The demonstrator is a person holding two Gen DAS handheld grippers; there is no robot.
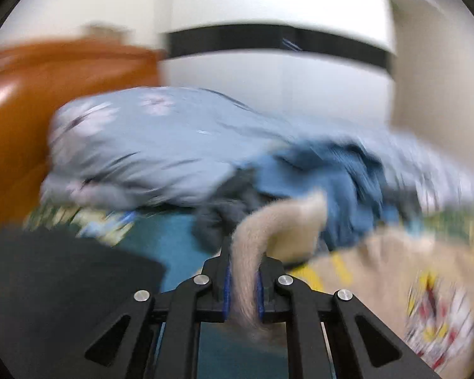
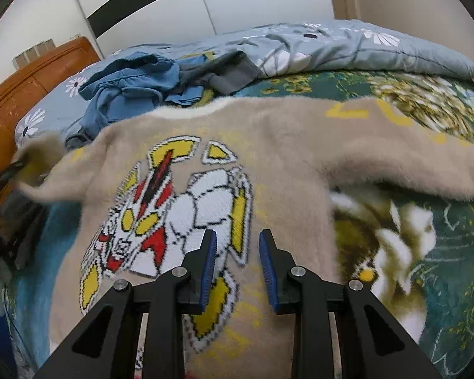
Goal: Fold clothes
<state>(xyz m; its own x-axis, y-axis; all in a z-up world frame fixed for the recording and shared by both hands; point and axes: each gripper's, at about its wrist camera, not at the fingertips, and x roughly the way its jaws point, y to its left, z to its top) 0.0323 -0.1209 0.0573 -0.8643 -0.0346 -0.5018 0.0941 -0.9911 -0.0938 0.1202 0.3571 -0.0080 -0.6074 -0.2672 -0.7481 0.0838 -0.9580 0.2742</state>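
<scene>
A fuzzy beige sweater (image 2: pixel 284 145) with a red, white and yellow robot picture lies spread on the bed. My right gripper (image 2: pixel 238 243) is open and empty, hovering just above its lower middle. My left gripper (image 1: pixel 243 271) is shut on the sweater's left sleeve (image 1: pixel 268 221), which loops up between the blue pads. In the right wrist view the held sleeve end (image 2: pixel 41 158) is lifted at the far left, blurred by motion. The sweater's body also shows in the left wrist view (image 1: pixel 410 268).
A pile of blue and grey clothes (image 2: pixel 136 85) lies behind the sweater. A light blue daisy quilt (image 2: pixel 347 47) is bunched along the far side. An orange wooden headboard (image 2: pixel 25 88) stands at the left. A dark garment (image 1: pixel 57 284) lies left of my left gripper.
</scene>
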